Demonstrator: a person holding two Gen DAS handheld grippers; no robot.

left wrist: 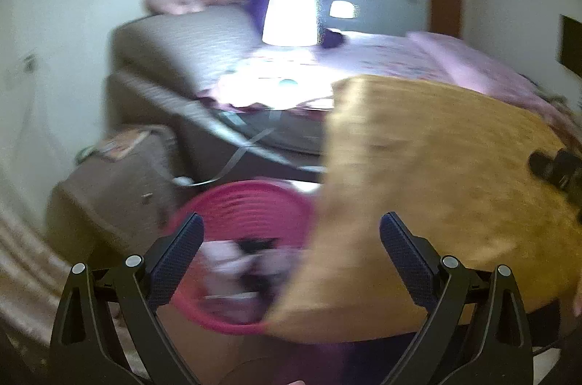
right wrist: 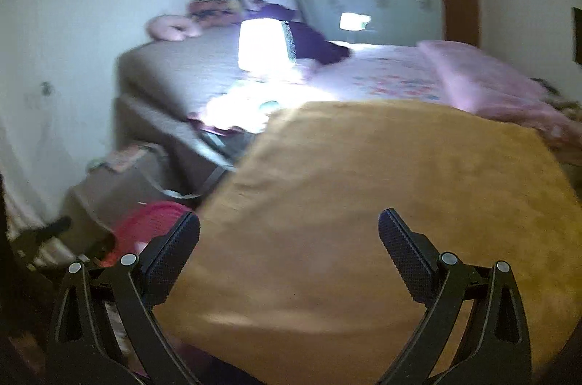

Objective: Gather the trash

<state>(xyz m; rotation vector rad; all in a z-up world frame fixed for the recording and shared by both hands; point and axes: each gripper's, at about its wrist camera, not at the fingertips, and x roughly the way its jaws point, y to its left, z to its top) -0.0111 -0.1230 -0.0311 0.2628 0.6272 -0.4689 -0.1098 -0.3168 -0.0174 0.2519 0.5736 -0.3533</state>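
A: Left tool [left wrist: 291, 239] spread, empty, poised above pink bin [left wrist: 251, 210] at twelve o'clock, blurred trash inside, beside the mustard-covered desk [left wrist: 436, 166].

B: Right tool [right wrist: 289, 235] likewise spread, empty, over desk; bin at nine o'clock.

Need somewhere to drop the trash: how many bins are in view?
1: a pink bin on the floor left of the yellow blanket, below the left gripper. Others may be hidden.

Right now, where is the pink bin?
The pink bin sits low in the left wrist view, between the open left gripper's fingers, just left of the orange blanket, below the bed.
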